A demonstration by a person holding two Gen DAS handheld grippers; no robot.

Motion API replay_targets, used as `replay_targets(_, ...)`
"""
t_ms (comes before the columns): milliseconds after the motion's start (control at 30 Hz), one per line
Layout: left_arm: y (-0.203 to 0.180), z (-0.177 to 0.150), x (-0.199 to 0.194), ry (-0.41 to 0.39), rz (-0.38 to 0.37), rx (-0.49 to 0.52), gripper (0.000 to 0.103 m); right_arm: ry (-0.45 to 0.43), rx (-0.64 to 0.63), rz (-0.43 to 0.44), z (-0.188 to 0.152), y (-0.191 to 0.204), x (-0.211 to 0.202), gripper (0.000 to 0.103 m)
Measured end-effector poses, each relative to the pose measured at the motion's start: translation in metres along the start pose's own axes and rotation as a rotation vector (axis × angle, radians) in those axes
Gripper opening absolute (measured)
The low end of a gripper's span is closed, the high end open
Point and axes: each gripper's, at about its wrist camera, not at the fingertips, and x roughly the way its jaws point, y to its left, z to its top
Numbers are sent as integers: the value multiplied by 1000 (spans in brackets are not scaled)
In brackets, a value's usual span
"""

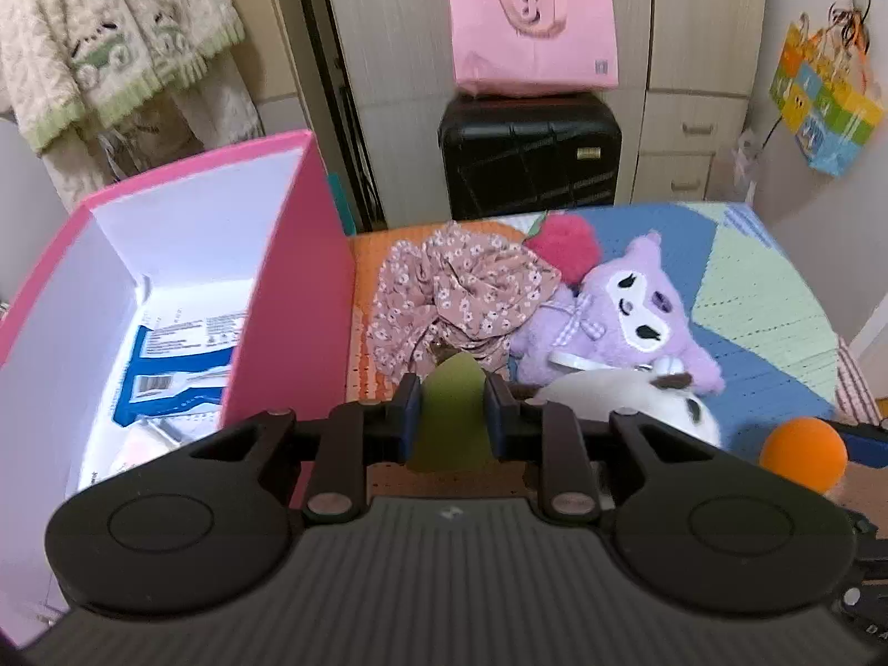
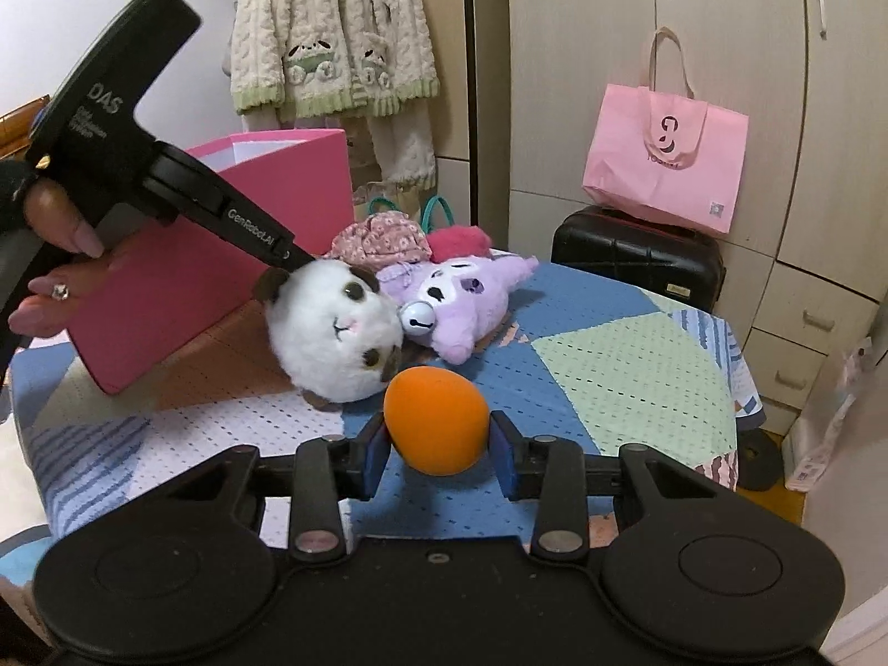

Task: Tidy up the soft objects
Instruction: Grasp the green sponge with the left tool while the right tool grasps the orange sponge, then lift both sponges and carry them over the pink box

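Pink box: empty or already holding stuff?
Not empty. The left wrist view looks into the open-topped pink box: a blue-and-white printed packet and pale items lie on its floor. None of the plush toys is inside.

Left gripper [image 1: 450,408]: black linkage arms; silver pivot screws behind the jaws; blue pads; ribbed grey body
Right gripper [image 2: 438,447]: same black build; blue pads
Left hand [image 2: 53,255]: pink nails; ring; dark cuff
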Motion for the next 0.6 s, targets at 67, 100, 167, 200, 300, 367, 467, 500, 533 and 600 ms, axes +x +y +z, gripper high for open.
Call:
replay_targets(67,1,-5,-11,-29,-16,-12,23,-8,4,6,1,3,-5,43)
replay_targets(100,1,-6,-16,-36,-27,-21,23,-11,8,8,1,4,-7,43)
replay_targets(167,3,-11,-26,-53,-49,-39,23,-17,11,15,2,7,-12,43)
replay_targets(200,4,-14,-31,-62,-55,-46,23,-18,11,18,2,8,-14,43)
replay_targets(300,8,-23,-45,-80,-79,-66,23,-17,15,32,4,13,-21,43)
replay_targets(367,12,-28,-53,-82,-104,-82,23,-16,17,45,4,16,-25,43)
replay_targets(467,17,-37,-67,-88,-138,-95,23,-9,11,57,3,23,-31,43)
replay_targets(500,18,-40,-71,-90,-145,-93,23,-5,10,63,3,26,-33,43)
replay_targets(533,19,-43,-75,-94,-152,-89,23,-1,9,68,3,28,-35,43)
replay_targets(600,21,-49,-84,-99,-168,-75,23,10,12,80,3,34,-39,43)
